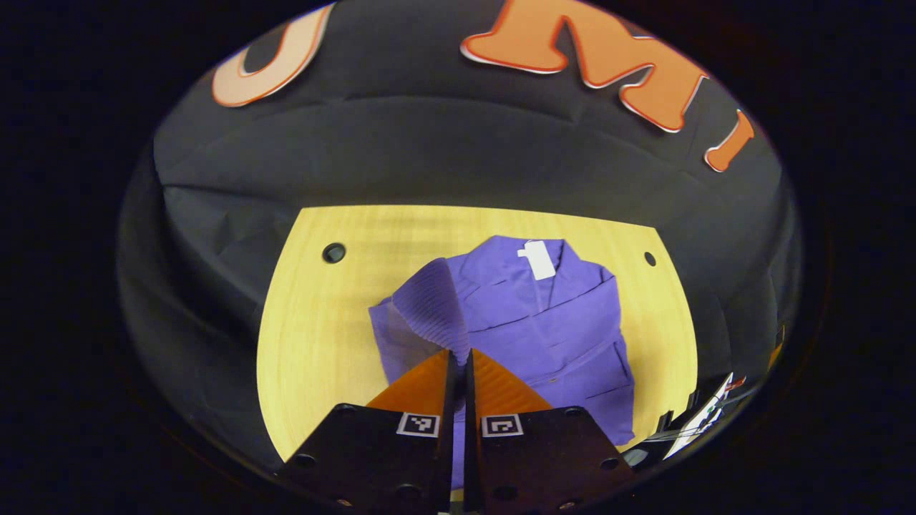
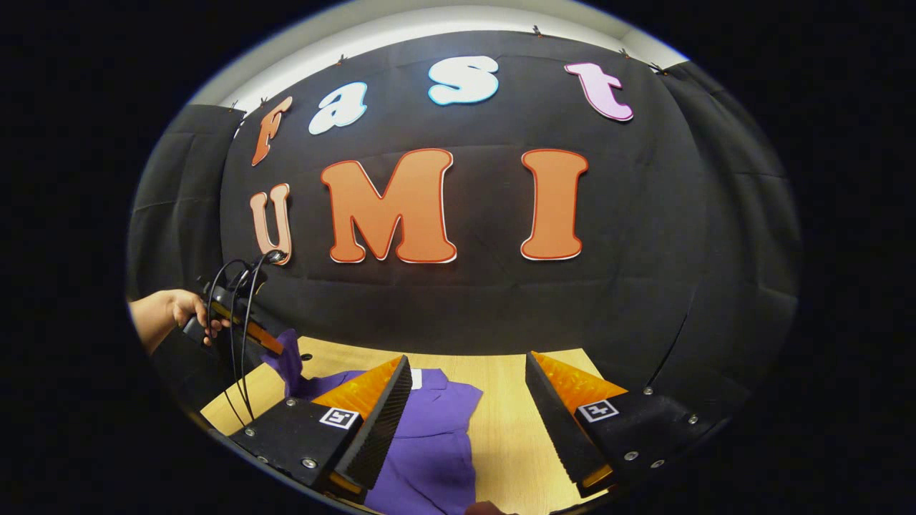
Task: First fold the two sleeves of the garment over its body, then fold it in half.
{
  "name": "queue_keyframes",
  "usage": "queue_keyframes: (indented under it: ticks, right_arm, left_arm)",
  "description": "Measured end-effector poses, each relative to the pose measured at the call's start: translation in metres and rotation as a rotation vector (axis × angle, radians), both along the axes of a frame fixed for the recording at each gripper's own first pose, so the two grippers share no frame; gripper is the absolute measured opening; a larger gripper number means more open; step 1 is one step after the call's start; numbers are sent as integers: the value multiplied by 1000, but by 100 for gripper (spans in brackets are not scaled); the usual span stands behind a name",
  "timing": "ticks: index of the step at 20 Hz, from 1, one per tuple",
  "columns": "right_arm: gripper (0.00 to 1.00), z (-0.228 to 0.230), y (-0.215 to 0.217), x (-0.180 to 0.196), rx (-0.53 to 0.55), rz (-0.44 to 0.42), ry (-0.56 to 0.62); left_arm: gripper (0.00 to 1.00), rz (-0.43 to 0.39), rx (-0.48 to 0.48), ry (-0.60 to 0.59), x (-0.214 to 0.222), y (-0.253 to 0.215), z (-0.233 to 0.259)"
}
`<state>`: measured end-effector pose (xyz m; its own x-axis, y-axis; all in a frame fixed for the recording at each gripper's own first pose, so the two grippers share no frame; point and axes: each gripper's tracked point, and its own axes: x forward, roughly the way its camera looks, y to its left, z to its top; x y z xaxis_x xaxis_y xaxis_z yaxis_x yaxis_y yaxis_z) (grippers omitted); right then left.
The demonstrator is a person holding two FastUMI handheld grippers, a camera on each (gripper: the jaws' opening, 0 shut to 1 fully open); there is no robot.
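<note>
We count one garment here, a purple, finely ribbed, collared shirt (image 1: 544, 322) lying flat on the pale wooden tabletop (image 1: 322, 343), with a white tag (image 1: 537, 259) at its collar on the far side from us. In the left gripper view, the left gripper (image 1: 458, 357) has its two fingers pressed nearly together on the cuff end of one purple sleeve (image 1: 429, 307), which rises off the table in a lifted fold and leans in toward the shirt's body. We judge, then, that the first sleeve fold is in hand: the sleeve is raised but not yet laid across the chest. In the right gripper view, the right gripper (image 2: 465, 400) holds nothing, its fingers spread wide above the near edge of the shirt and the bare wood beside it. That view also catches the left gripper (image 2: 247, 329) farther off, a hand (image 2: 175, 311) gripping its handle, black cables (image 2: 240, 336) looping from it, and purple cloth hanging from its tip. Next, we think, the left gripper should carry the cuff across and down onto the shirt's front, then let go so it lies flat. We cannot make out the other sleeve clearly. It seems to lie against the shirt's far edge, so whether it needs folding is uncertain. Two round dark holes (image 1: 333, 252) mark the tabletop's far corners.
</note>
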<state>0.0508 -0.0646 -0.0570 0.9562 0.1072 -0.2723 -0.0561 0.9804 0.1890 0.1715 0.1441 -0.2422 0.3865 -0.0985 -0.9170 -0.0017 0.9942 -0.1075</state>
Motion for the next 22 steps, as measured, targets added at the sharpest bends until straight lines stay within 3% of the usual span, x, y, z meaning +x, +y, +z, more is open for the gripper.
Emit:
queue_keyframes:
  ticks: [8, 15, 17, 18, 21, 22]
  right_arm:
    - [95, -25, -36, -13, 35, -48, 21]
    - [95, -44, -58, -24, 35, -62, 55]
    - [95, -49, -64, -24, 33, -65, 67]
    - [95, -51, -65, -23, 32, -64, 71]
    - [95, -54, -70, -21, 34, -59, 76]
    - [95, -54, -70, -21, 38, -53, 75]
  left_arm:
    - [7, -169, -34, -7, 36, -130, 1]
    - [10, -249, -72, -22, 53, -214, -25]
    - [16, -268, -116, -50, 53, -235, -23]
    - [28, -283, -145, -72, 53, -247, -20]
    - [53, -321, -169, -173, 57, -262, 3]
    - [67, -329, -165, -211, 57, -263, 11]
